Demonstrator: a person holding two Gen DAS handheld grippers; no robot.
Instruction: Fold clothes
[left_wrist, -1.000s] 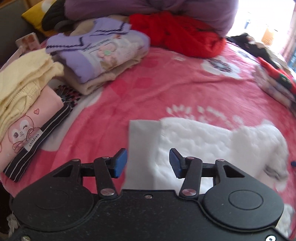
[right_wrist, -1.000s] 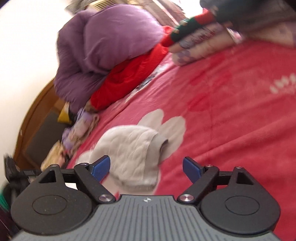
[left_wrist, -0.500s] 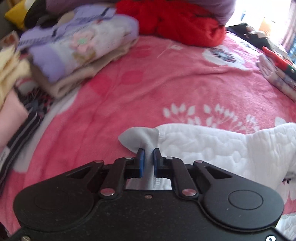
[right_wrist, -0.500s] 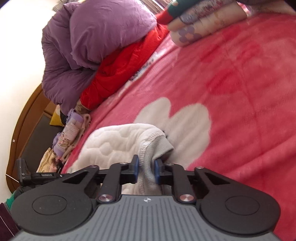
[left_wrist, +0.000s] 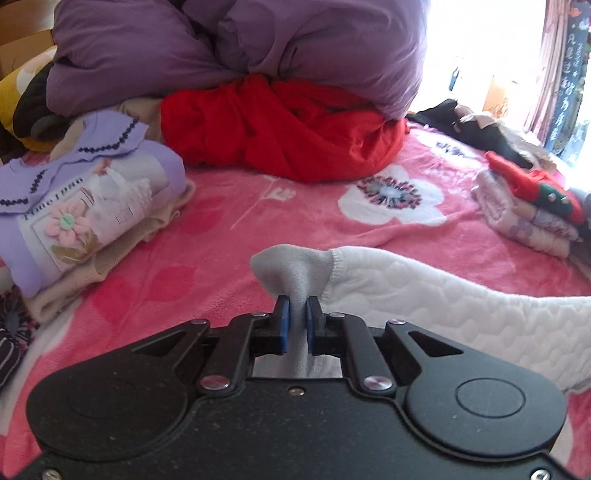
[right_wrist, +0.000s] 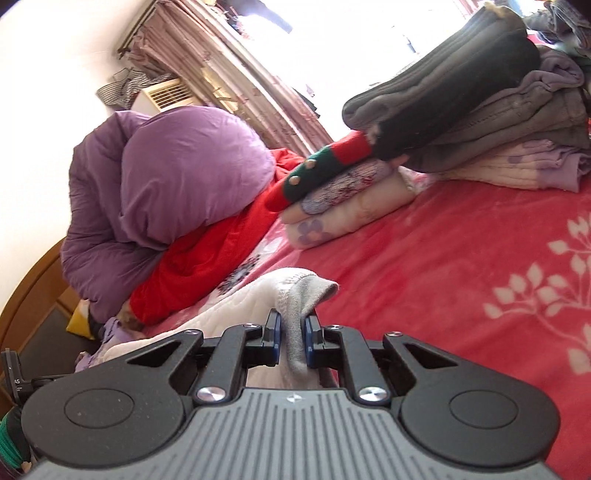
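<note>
Both claws pinched tight: left gripper (left_wrist: 295, 325) & right gripper (right_wrist: 291, 341) each clamp a grey cuff of white quilted garment (left_wrist: 424, 291); garment's lower part hidden behind gripper bodies.

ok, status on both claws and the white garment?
Left claw shut on the white garment at its grey cuff. Right claw shut on its other grey cuff. Nothing in the way on the pink blanket.

Right gripper (right_wrist: 291, 341) pinches the grey cuff (right_wrist: 301, 314) of a white quilted garment (right_wrist: 236, 314), lifted above the red floral blanket (right_wrist: 461, 266). Folded clothes stack (right_wrist: 461, 122) at upper right; purple duvet (right_wrist: 166, 192) over a red garment (right_wrist: 207, 258) at left.
</note>
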